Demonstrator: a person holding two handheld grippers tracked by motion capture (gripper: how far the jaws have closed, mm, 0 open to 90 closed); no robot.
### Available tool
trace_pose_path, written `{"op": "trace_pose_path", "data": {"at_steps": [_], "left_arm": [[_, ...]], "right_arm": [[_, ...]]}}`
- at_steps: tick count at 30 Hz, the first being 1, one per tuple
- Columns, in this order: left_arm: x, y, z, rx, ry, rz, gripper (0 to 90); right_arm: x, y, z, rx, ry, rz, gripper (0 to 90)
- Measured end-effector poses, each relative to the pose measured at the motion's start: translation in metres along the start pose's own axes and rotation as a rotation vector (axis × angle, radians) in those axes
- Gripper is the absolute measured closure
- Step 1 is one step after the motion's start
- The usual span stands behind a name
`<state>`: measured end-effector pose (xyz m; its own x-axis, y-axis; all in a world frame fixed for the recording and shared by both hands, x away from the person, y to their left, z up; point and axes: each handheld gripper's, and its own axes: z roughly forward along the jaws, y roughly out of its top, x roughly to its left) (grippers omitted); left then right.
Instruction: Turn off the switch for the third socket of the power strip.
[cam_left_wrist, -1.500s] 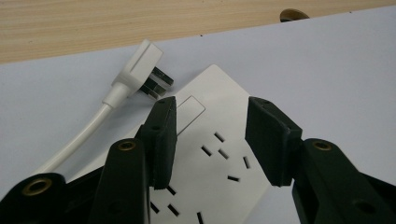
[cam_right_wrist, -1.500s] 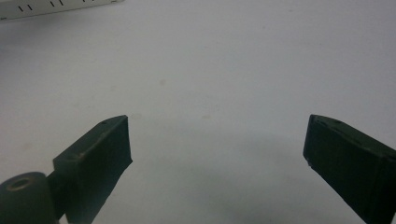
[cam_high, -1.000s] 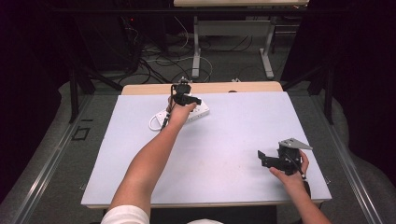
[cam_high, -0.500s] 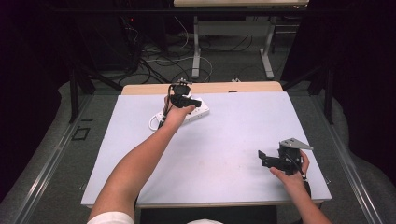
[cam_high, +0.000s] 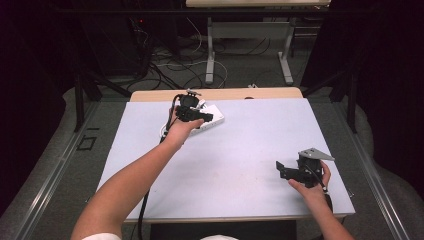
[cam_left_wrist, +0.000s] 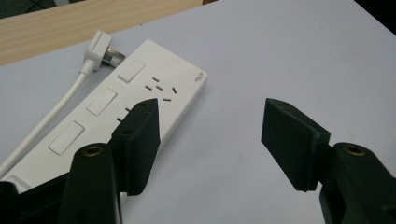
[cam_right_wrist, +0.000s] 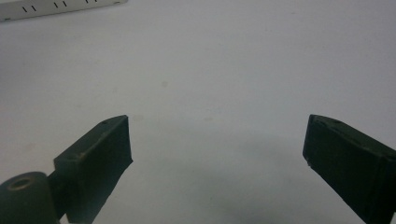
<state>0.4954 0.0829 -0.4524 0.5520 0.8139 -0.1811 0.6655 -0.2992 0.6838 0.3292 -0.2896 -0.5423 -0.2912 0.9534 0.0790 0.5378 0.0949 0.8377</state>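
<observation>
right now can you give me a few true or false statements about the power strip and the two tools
1. The white plastic power strip lies flat on the pale blue table top. True.
2. The left tool is shut on the strip. False: its jaws stand open above it.
3. The white plug sits in a socket. False: it lies loose beside the strip's end.
4. The right tool is open over bare table. True.
5. The strip has flat rocker switches. True.

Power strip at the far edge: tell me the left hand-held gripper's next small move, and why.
Probably shift the left hand-held gripper sideways over the power strip and lower it. Its jaws stand open, but just one jaw overlaps the strip's edge while the other hangs over the bare table, so closing now would likely miss.
</observation>
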Motion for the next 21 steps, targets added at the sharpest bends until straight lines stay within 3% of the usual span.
{"op": "trace_pose_path", "data": {"at_steps": [3, 9, 15, 19, 21], "left_arm": [[0.000, -0.004, -0.009, -0.007, -0.003, -0.006, 35.2], [-0.004, -0.013, -0.026, -0.022, -0.014, -0.021, 19.5], [-0.006, -0.026, -0.041, 0.010, -0.033, -0.002, 2.9], [-0.007, -0.037, -0.049, -0.008, -0.024, 0.014, 0.2], [-0.007, -0.043, -0.052, -0.023, -0.037, -0.002, 0.2]], "right_arm": [[0.000, 0.000, 0.000, 0.001, 0.000, -0.002, 7.2], [0.000, 0.000, 0.000, 0.000, -0.001, -0.001, 7.2], [0.001, 0.000, 0.000, 0.003, -0.003, 0.000, 7.3], [0.002, 0.000, 0.000, 0.005, -0.003, -0.001, 7.3], [0.001, 0.000, 0.000, 0.003, -0.005, -0.005, 7.3]]}}
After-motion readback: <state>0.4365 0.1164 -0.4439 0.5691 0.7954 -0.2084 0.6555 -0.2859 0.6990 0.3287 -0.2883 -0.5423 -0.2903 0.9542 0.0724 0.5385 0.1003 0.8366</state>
